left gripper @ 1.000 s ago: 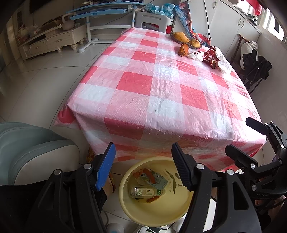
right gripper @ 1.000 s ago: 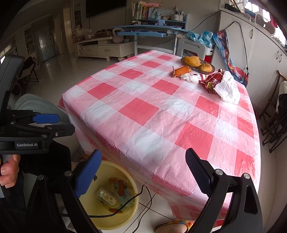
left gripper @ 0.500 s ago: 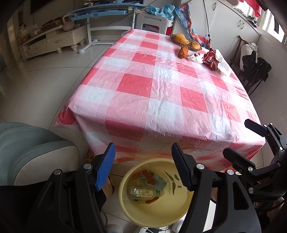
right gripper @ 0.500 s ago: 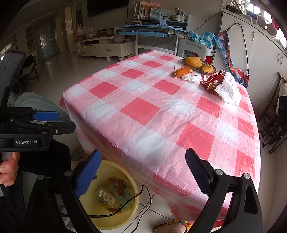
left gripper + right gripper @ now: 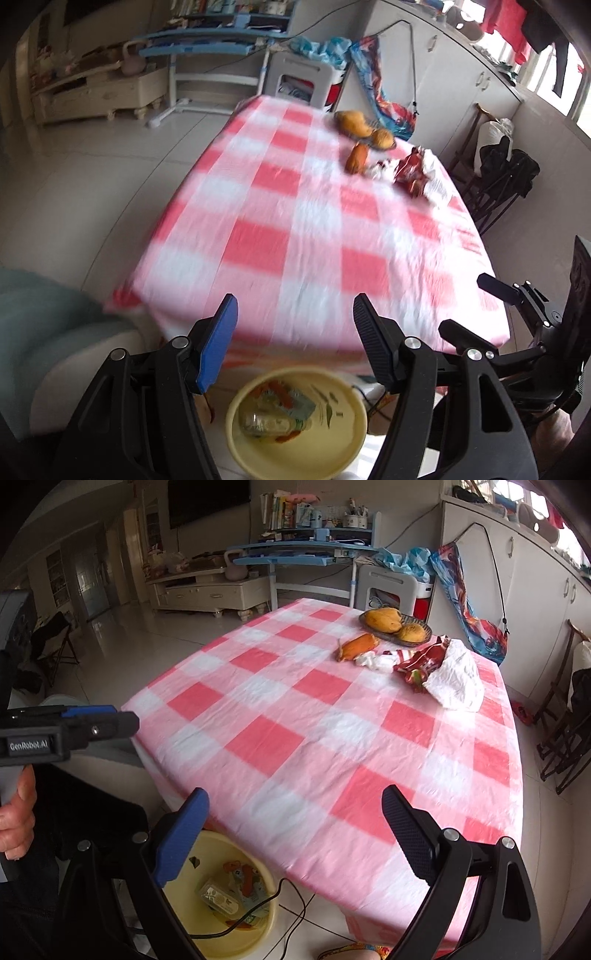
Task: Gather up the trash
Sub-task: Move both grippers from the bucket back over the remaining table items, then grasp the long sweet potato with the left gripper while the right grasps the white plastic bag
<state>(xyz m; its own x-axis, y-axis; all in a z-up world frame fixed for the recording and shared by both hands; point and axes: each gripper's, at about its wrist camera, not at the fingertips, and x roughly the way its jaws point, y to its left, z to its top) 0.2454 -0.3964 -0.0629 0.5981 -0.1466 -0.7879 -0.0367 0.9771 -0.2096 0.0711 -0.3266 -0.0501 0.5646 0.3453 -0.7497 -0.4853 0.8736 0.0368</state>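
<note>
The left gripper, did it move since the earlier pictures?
Yes. In the right wrist view the left gripper now reaches over the checked table's near corner; earlier it stopped short of that edge.

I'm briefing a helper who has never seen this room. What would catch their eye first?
The pink-and-white checked tablecloth fills the middle of both views. At its far right end lies a cluster of litter: a red wrapper and a white plastic bag, beside a dish of fruit. On the floor at the near edge sits a yellow basin already holding trash.
</note>
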